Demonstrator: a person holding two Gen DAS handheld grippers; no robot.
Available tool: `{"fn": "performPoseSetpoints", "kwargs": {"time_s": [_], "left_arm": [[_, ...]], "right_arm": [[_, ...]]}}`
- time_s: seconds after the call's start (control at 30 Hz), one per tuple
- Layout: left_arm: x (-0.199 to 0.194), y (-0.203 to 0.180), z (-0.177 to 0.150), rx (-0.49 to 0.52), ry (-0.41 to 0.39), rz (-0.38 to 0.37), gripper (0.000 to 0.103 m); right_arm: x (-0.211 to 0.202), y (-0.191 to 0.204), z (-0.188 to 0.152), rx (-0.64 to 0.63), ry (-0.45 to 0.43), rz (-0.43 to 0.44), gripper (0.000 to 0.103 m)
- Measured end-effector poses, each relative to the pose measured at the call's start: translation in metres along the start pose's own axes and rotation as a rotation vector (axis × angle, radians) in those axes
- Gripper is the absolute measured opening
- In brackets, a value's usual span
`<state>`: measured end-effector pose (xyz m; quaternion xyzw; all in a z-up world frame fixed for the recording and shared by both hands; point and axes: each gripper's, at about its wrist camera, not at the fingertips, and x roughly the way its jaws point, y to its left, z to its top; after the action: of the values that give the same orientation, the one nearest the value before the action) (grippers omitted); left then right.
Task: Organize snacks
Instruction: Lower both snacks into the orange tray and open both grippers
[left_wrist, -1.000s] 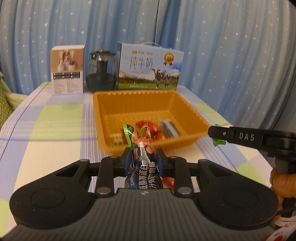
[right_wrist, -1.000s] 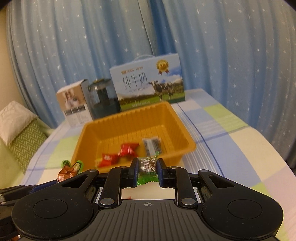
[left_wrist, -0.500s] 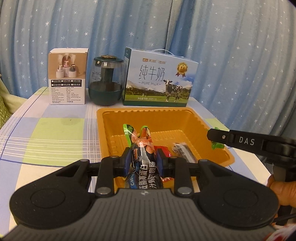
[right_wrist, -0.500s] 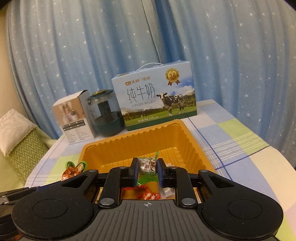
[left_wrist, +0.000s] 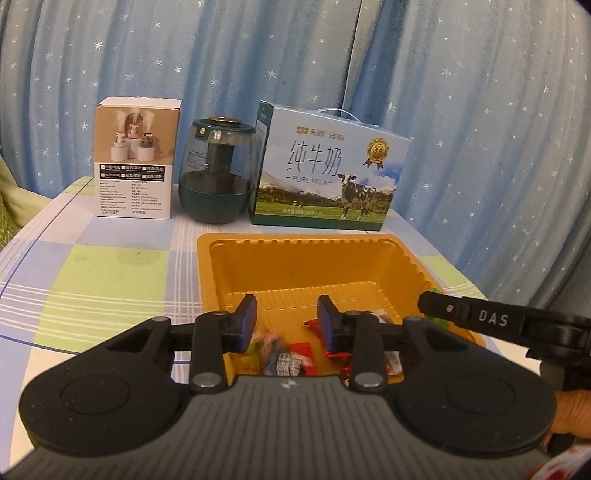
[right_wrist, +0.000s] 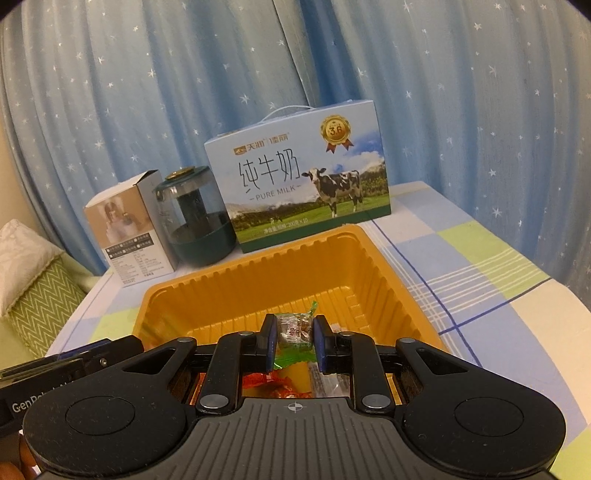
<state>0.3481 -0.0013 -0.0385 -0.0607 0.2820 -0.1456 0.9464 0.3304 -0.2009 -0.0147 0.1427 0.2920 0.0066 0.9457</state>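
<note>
Released since the earlier frame, the dark blue-and-orange snack packet is no longer pinched by the left gripper; its blue-padded jaws are now spread apart, and the packet is seen blurred just beneath them, among red-wrapped candies at the near end of the orange ribbed plastic tray. The right gripper is held over the near part of the same tray, its jaws pressed onto a clear-and-green wrapped candy, which is kept above the tray floor. Below it, a red wrapper and a dark packet are seen lying in the tray. The tray is set on a tablecloth checked in blue, green and white. Behind the tray, along the far edge of the table, a white-and-beige cardboard box, a dark green glass-bodied jar-shaped device and a blue milk carton printed with a cow are lined up from left to right. Farthest back, a blue curtain dotted with white stars is hung.
</note>
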Motion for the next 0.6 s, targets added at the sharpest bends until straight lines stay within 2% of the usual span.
{"fn": "performPoseSetpoints", "kwargs": {"time_s": [0.3, 0.5, 0.6], "left_arm": [[-0.0021, 0.0034, -0.0060, 0.002, 0.030, 0.045, 0.032], [-0.0029, 0.0042, -0.0067, -0.004, 0.032, 0.037, 0.032], [-0.0032, 0.0047, -0.0072, -0.006, 0.037, 0.040, 0.032]], "right_arm": [[0.0000, -0.0027, 0.0008, 0.019, 0.004, 0.034, 0.021], [0.0017, -0.0015, -0.0012, 0.024, 0.008, 0.055, 0.021], [0.0052, -0.0039, -0.0018, 0.057, 0.017, 0.096, 0.022]]}}
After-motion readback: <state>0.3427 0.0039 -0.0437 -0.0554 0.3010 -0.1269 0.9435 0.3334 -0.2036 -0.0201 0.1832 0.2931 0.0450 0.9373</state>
